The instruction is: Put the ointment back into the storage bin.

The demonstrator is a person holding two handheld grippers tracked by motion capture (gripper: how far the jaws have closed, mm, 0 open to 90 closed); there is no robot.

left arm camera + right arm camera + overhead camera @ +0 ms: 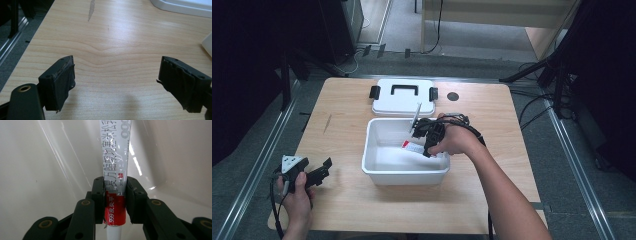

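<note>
Ointment tube (115,170), light, soft-walled and probably slick, hangs inside the white bin (377,175) on the table (347,200), whose lid (403,102) lies behind. Right gripper (115,202) clamps it near the red cap end, the firmest place to hold. Left gripper (116,82) rests wide open and empty.

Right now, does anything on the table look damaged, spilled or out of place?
Nothing is spilled or knocked over. The white bin sits upright with its lid lying flat behind it. The right gripper has its jaws shut squarely on the ointment tube inside the bin. The one blemish is a grey scuff on the tabletop, far left.
</note>
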